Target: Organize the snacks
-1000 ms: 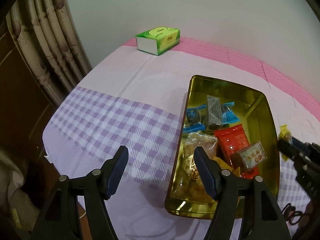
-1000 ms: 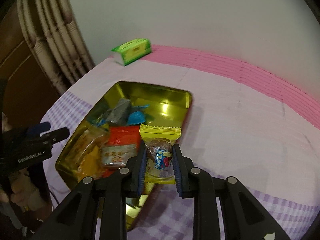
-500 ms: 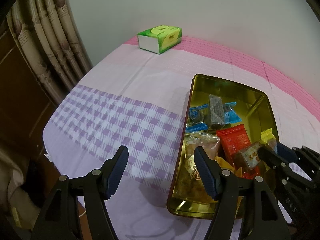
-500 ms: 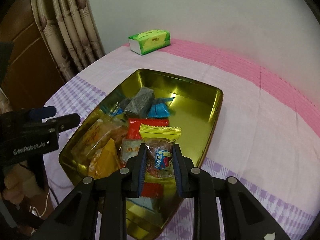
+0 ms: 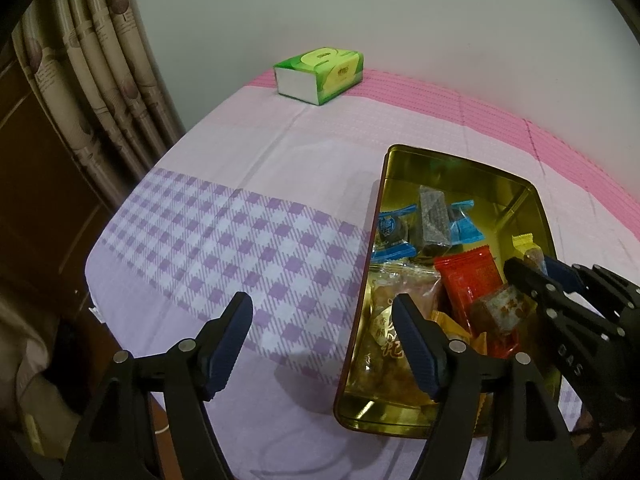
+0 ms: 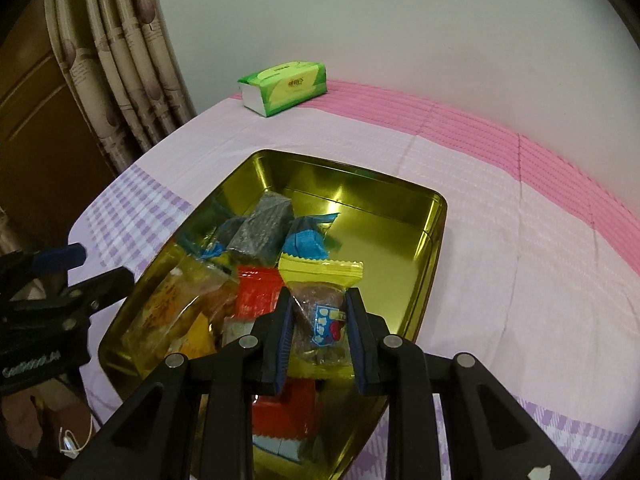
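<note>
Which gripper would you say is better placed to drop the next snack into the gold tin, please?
Right. The right gripper is shut on the yellow-topped snack packet above the gold tin. The left gripper is open and empty, straddling the tin's near left rim.

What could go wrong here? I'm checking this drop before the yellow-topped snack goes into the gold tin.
The right hand-held gripper holds the yellow-topped snack packet over the crowded near end of the gold tin. Released there, it may land on the red packet and slide. The open left hand-held gripper straddles the tin's rim and could knock it.
</note>
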Demonstrator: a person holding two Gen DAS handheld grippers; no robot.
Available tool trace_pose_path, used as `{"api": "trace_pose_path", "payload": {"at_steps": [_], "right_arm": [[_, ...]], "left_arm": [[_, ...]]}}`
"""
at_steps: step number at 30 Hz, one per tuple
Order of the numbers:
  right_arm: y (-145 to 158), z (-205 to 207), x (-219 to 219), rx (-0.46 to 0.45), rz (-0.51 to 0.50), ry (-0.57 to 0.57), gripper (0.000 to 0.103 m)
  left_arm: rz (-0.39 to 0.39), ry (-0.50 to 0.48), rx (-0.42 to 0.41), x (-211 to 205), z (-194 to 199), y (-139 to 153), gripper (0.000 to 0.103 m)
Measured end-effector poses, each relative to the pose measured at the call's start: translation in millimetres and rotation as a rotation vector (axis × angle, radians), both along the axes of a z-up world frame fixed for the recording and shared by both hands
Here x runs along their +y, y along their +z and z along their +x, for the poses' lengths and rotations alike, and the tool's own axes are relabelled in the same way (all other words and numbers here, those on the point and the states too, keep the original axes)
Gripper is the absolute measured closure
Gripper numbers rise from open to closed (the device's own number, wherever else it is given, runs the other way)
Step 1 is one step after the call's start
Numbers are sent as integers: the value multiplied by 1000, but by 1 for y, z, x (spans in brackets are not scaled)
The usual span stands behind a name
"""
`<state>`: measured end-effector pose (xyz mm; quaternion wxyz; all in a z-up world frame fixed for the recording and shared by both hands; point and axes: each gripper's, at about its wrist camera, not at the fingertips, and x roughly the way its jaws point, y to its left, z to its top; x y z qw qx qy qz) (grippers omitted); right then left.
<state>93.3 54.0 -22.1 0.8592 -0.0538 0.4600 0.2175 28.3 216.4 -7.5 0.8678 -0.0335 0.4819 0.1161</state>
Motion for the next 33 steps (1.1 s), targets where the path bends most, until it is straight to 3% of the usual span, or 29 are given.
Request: {"api": "trace_pose_path", "payload": {"at_steps": [11,18,24,33], "right_arm": [[-4,5,-2,14,5,-25,71],[3,0,-4,6,34,-35,59],[13,-13,-12,-4,66,-80,37],[12,-42,-21,-1,36,-115,20]], "left_arm": [[-3,-9,12,-1,1,-2,30],[-2,-13,15,-3,2,-2,30],[1,-15,18,-4,2,-2,30],[16,-26,20,-7,2,-2,30]]}}
